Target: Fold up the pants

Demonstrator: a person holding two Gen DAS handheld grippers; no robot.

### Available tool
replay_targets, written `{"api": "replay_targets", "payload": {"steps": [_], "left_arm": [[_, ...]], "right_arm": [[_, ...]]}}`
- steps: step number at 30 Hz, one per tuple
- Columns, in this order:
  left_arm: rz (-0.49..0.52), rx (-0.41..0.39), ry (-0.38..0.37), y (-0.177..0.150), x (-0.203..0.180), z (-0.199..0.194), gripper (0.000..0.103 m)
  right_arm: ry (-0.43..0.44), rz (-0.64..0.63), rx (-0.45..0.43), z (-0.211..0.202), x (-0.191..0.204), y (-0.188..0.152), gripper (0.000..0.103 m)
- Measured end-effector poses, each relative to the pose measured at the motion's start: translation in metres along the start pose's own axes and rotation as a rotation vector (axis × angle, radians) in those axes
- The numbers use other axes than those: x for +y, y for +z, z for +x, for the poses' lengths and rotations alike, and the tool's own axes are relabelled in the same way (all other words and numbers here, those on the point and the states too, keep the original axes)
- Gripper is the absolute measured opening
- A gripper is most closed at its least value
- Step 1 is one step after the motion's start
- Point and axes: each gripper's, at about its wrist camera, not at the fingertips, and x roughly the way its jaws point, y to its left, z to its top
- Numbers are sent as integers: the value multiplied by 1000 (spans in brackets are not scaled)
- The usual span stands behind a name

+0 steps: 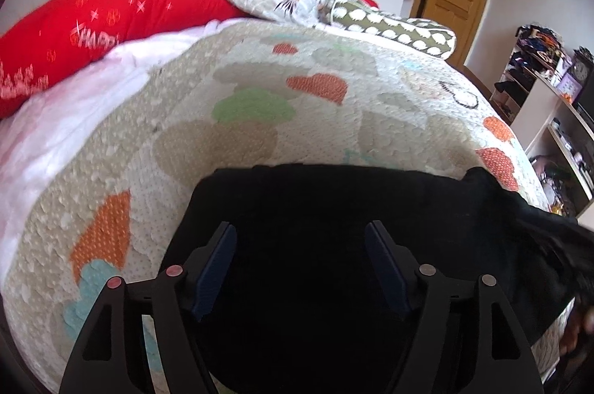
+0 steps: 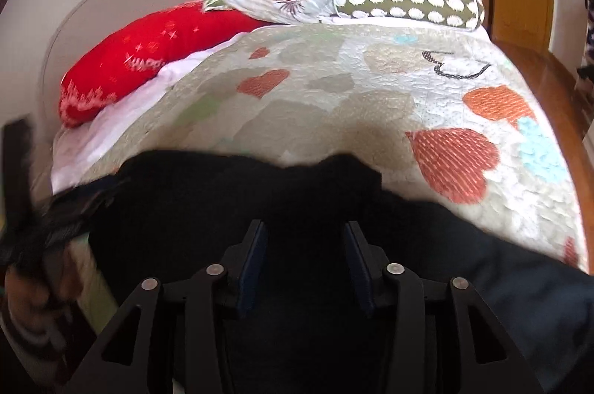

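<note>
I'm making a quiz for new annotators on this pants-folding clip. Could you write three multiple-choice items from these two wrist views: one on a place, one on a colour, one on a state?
1. Where do the pants lie?
A. On the near part of the quilt
B. On top of the pillows
C. On the floor by the door

2. What colour is the long pillow printed with white letters?
A. Blue
B. Red
C. Yellow

3. How do the left tongs stand?
A. Shut on a pillow
C. Shut on the quilt's edge
B. Open, nothing pinched between the pads

Answers:
1. A: the black pants spread over the near end of the heart-patterned quilt, well short of the pillows.
2. B: the long pillow at the head of the bed is bright red.
3. B: the left tongs show a wide gap between the pads, above the dark cloth.
</note>
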Motion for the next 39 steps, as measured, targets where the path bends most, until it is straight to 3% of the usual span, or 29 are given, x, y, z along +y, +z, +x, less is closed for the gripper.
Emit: {"api": "replay_targets", "payload": {"steps": [4,6,7,11,14,19,23,28,31,35,39], "left_arm": [[-2,6,-7,-1,0,11,81],[5,3,1,1,-4,9,81],[2,0,-1,1,-6,5,81],[12,-24,-139,3,-26,-16,84],[63,-22,-191,3,-48,-19,85],[178,72,-280,-4,-97,5,85],[287,181,-327,-6,-140,32,85],[409,205,-468,14,-198,38,85],[480,234,-532,23,-239,52,85],[546,304,-613,30,-291,80,85],[667,321,-606,28,-345,105,85]], "right_arm": [[-36,13,-5,-4,-4,-31,58],[-41,40,37,9,-13,-41,58],[-30,42,10,5,-15,-43,58],[-44,55,-20,-31,-24,-51,57],[-106,98,-56,-65,-47,-68,58],[-246,261,-56,-89,-110,-103,58],[-105,415,-123,-115,-147,-124,55],[-106,465,-147,-144,-166,-140,60],[-98,506,-123,-143,-177,-153,62],[-47,560,-160,-141,-183,-158,62],[-16,579,-166,-134,-191,-157,66]]}}
